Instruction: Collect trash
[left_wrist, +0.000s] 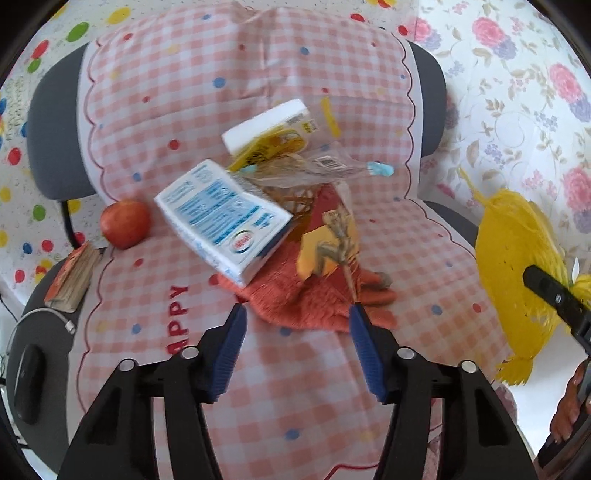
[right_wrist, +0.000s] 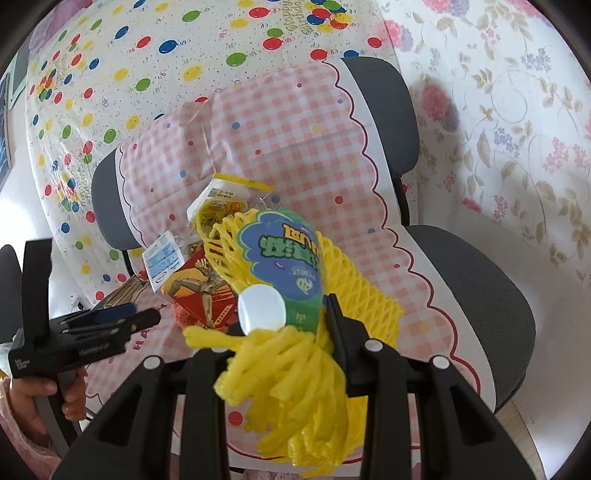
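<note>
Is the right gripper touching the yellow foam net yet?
Touching. In the right wrist view the right gripper is shut on the yellow foam net: the bunched net fills the space between its fingers and bulges out past them.

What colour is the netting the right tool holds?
Yellow foam netting, clearest in the right wrist view.

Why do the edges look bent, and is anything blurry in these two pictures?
Both views are fisheye, so the chair curves and corners go black. Left view: the cartons are smeared by motion. Right view: the yellow net, held close in the right claw, is soft.
</note>
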